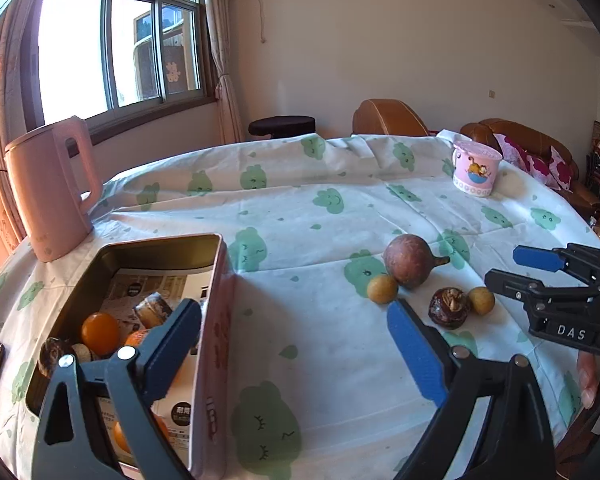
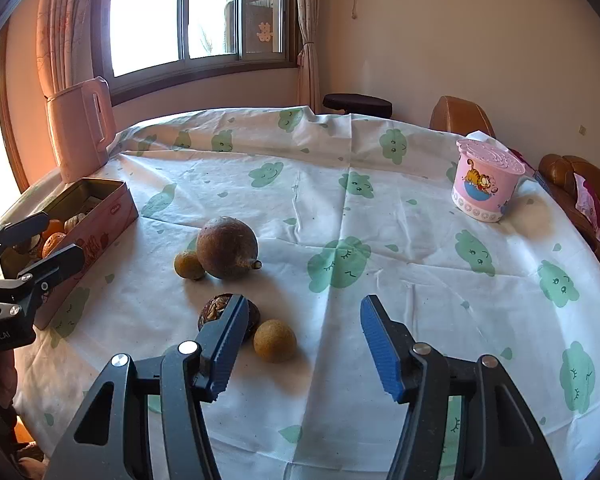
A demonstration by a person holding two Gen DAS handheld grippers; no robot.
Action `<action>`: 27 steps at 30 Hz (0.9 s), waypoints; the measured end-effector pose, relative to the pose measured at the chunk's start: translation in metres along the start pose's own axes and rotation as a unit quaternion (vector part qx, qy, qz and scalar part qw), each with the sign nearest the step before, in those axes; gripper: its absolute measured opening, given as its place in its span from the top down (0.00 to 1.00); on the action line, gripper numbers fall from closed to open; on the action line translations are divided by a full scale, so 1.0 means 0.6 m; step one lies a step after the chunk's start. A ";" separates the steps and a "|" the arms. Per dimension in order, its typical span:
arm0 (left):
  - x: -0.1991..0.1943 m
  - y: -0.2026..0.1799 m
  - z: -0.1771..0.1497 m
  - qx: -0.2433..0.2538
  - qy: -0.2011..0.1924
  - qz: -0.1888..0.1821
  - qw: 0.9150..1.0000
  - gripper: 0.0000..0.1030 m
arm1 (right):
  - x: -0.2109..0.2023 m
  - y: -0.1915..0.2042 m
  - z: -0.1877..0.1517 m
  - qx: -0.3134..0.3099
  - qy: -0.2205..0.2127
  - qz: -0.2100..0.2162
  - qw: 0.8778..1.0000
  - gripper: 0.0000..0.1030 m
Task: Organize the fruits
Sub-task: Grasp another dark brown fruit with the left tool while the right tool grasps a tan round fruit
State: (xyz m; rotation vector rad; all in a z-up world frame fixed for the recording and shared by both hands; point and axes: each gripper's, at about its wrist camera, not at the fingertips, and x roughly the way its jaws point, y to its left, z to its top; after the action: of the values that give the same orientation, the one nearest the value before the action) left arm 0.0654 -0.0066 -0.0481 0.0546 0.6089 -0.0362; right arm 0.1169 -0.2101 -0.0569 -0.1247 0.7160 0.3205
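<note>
Brown-skinned round fruit (image 2: 227, 247), two small tan fruits, dark wrinkled fruit (image 2: 216, 309) loose mid-table; pink rectangular tin (image 1: 216, 344) near left edge, part-filled. Left gripper (image 1: 292, 340) jaws released, right gripper (image 2: 300, 340) empty, part-spread. Centre right jaws over nearest tan fruit (image 2: 275, 340), clench gently.

Four fruits (image 2: 227, 247) loose on the cloth, oranges among others in the open tin (image 1: 216, 320).

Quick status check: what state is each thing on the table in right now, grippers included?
Tin box: open, fruit inside.
Big brown fruit: on the cloth, outside the box.
Two small yellow fruits: on the cloth.
Dark wrinkled fruit: on the cloth.
Pink cup: lid on.
Kettle: upright.
Left gripper: open, empty.
Right gripper: open, empty.
</note>
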 end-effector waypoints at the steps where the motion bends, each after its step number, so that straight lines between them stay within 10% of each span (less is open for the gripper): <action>1: 0.002 -0.007 0.001 0.002 0.002 -0.005 1.000 0.07 | 0.002 -0.002 -0.002 0.002 0.005 0.005 1.000 0.43; 17: 0.043 -0.072 0.003 0.030 0.039 -0.053 0.997 0.07 | 0.042 0.007 -0.016 0.000 0.053 0.041 0.998 0.73; 27: 0.060 -0.105 0.005 0.045 0.059 -0.088 0.993 0.17 | 0.030 -0.001 -0.019 0.002 0.031 0.022 0.999 0.73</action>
State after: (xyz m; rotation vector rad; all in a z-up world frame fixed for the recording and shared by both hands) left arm 0.0936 -0.0702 -0.0686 0.0904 0.7280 -0.2325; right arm 0.1230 -0.2085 -0.0774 -0.1150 0.7817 0.3591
